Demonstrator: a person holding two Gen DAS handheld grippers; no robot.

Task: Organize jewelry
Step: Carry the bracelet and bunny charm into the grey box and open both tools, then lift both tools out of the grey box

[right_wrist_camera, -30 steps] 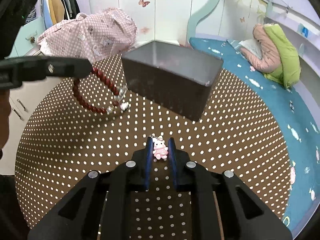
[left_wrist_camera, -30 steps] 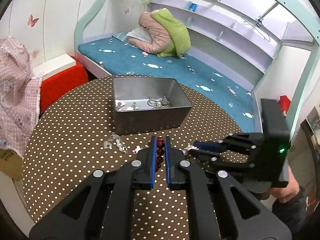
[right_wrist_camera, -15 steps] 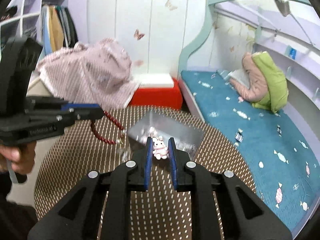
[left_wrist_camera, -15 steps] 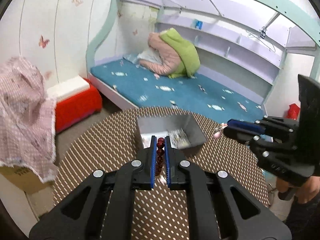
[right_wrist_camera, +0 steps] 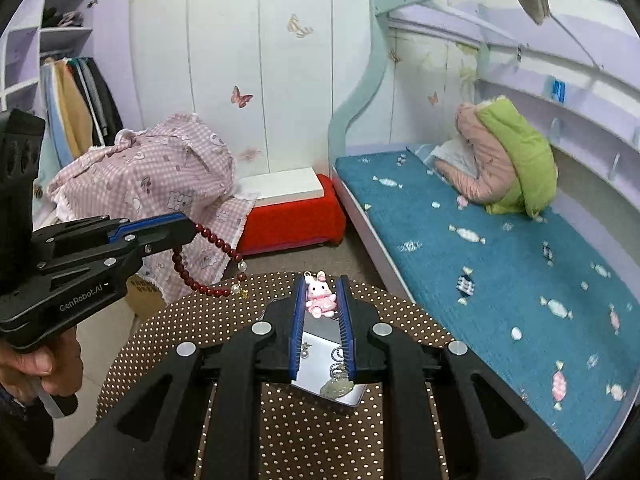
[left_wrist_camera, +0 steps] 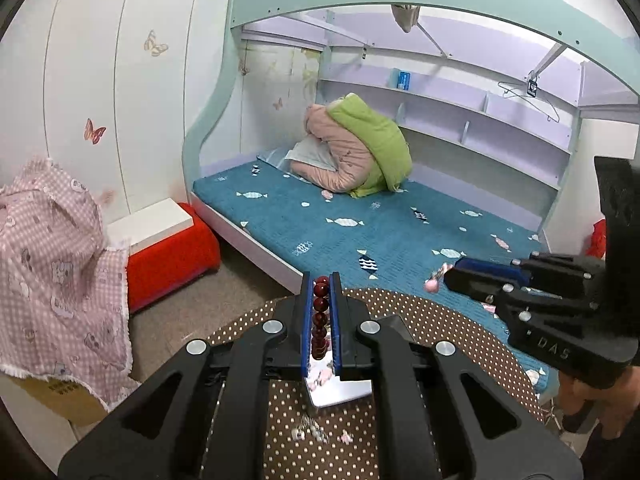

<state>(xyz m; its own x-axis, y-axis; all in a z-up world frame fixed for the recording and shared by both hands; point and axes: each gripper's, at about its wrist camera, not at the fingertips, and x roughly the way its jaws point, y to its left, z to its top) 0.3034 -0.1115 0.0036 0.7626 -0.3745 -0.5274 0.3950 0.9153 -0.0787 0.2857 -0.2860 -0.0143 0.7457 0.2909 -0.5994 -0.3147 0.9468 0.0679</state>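
- Left gripper (left_wrist_camera: 321, 280): pinching red bead bracelet (left_wrist_camera: 320, 316) between blue-lined black fingers; round glossy dark-red beads stacked in a column in the gap.
- Same bracelet from right wrist view: hanging as a loose loop off the gripper tip, with a few clear beads at the low end, in mid-air above the far-left rim of the counter (right_wrist_camera: 192, 320).
- Right gripper (right_wrist_camera: 320, 292): pressed onto pink bunny charm (right_wrist_camera: 319, 294); soft-looking figure, white head, pink dress, small metal ring on top.
- Charm from left wrist view: only a blurred pink tip showing past the gripper end, over the bed side.
- Metal box (right_wrist_camera: 320, 364): rectangular, open-topped, smooth reflective grey walls; directly beneath right gripper, on the counter.
- Inside box: silver chain pieces and a pale green pendant (right_wrist_camera: 336, 388) at the near end.
- Box in left wrist view: mostly hidden behind fingers, only shiny near corner visible.
- Loose small jewelry pieces (left_wrist_camera: 316, 434): on the counter just before the box's near corner; too small to tell types.
- Counter: round, brown cloth with white dots, curved edge.
- Beyond far edge: grey floor strip, then red box (right_wrist_camera: 296, 220) with white top.
- Right of counter: bed (right_wrist_camera: 500, 264), teal fuzzy cover with candy print.
- Left: pink gingham cloth (right_wrist_camera: 152, 184) draped over something unseen.
- Both grippers held well above the box, apart from each other.
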